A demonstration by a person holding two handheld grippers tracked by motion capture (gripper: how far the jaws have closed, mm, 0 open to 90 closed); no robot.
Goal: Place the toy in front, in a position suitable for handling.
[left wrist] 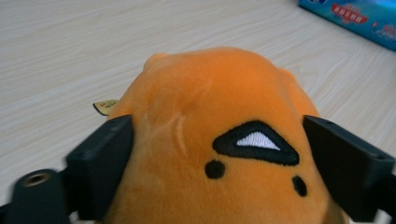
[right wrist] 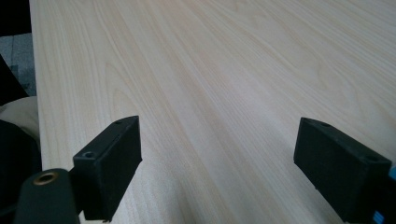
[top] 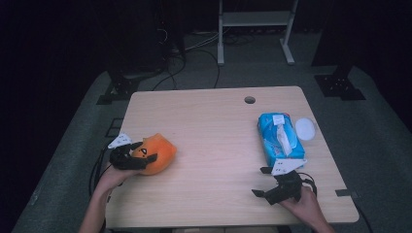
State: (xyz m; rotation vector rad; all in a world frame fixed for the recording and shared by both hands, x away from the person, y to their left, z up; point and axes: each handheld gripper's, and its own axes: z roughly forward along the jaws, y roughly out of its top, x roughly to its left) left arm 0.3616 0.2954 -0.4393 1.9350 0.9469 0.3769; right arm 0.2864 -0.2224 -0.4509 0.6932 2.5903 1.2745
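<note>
Bare table lies open between plush toy and tissue pack.

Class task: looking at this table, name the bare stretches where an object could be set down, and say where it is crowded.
The widest bare patch is mid-table, between the orange plush toy and the blue tissue pack. The far strip near the round hole is free too. It is crowded at the right edge: pack, white lid, right gripper.

Table: pale wood-grain top, matt, smooth. Toy on it: orange plush cloth, short soft nap, black and white stitched patches. Tissue pack on it: glossy blue plastic film. Both grippers' jaws: matt black plastic.
</note>
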